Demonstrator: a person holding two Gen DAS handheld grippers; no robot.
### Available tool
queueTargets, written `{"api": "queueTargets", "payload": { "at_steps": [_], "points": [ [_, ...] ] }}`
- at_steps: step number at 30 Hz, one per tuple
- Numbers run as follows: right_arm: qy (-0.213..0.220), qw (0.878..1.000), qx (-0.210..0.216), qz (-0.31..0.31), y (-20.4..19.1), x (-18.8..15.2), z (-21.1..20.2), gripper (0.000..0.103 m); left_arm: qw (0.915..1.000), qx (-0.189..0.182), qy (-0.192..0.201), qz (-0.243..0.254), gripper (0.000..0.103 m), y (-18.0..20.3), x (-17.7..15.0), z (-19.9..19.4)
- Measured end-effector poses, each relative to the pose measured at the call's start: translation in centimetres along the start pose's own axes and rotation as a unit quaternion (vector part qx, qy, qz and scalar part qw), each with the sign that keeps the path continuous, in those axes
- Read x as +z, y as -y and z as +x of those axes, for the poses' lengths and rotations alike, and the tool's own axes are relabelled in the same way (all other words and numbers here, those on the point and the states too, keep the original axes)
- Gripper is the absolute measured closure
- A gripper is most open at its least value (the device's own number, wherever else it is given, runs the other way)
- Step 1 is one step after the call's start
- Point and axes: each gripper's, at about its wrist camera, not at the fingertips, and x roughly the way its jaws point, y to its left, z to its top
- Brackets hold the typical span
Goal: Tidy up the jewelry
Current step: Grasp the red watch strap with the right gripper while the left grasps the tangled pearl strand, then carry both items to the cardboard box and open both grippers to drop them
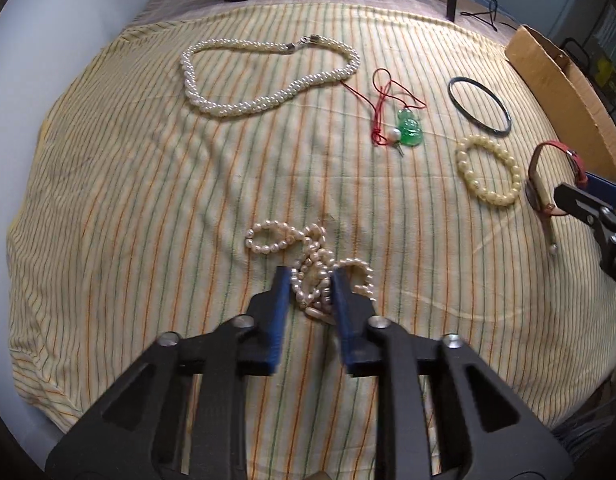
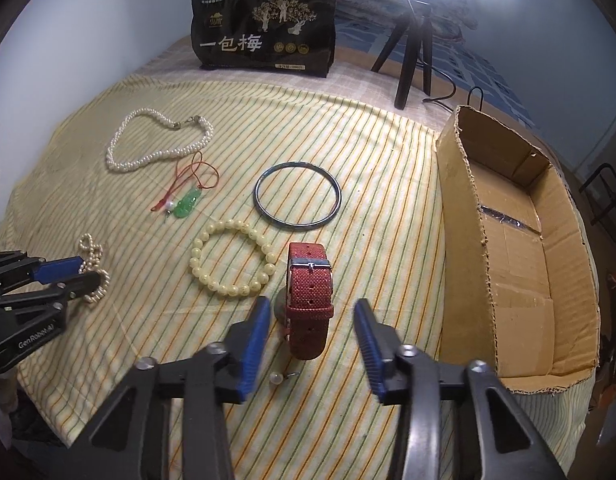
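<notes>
Left gripper jaws pinching the tangled pearl strand on the striped cloth; right gripper jaws spread around the red watch.

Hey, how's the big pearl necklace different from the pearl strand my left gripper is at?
The pearl necklace lies spread in an open loop, untouched; the pearl strand is bunched in a tangled heap between the left gripper fingers. The necklace's rope looks thicker, multi-row; the strand is single-row. Both are pale pearls on the striped cloth.

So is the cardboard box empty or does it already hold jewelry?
Empty: the cardboard box shows only bare floor and tape in the right wrist view.
</notes>
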Motion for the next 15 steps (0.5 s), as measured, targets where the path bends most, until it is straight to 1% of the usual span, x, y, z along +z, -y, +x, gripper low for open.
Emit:
{"api": "queueTargets", "payload": {
  "at_steps": [1, 2, 4, 5, 6, 7, 11, 15],
  "points": [
    [-0.001, 1.0, -0.001, 0.0, 0.0, 0.0, 0.1, 0.071, 1.0, -0.003, 0.0, -0.001, 0.092, -0.1, 0.0, 0.0],
    [-0.001, 1.0, -0.001, 0.0, 0.1, 0.0, 0.2, 0.073, 1.0, -0.006, 0.0, -0.003, 0.094, -0.2, 0.1, -0.1],
    [0.002, 1.0, 0.005, 0.004, 0.3, 0.0, 0.1, 0.081, 0.9999, -0.014, 0.001, -0.007, 0.094, -0.6, 0.1, -0.3],
    [0.003, 1.0, 0.007, 0.006, 0.3, 0.0, 0.1, 0.083, 0.9998, -0.017, 0.002, -0.01, 0.094, -0.7, 0.2, -0.3],
    [0.005, 1.0, 0.008, 0.008, 0.5, 0.1, 0.0, 0.083, 0.9997, -0.019, 0.004, -0.012, 0.095, -0.9, 0.2, -0.4],
    [0.008, 1.0, 0.009, 0.01, 0.6, 0.2, -0.1, 0.083, 0.9996, -0.021, 0.006, -0.015, 0.098, -1.1, 0.2, -0.6],
    [0.019, 1.0, 0.006, 0.012, 1.0, 0.4, -0.6, 0.084, 0.9989, -0.033, 0.022, -0.026, 0.098, -1.3, 0.7, -1.8],
    [0.039, 0.999, 0.017, 0.025, 1.6, 0.7, -1.7, 0.084, 0.9972, -0.047, 0.045, -0.037, 0.098, -1.8, 1.3, -3.4]
  ]
}}
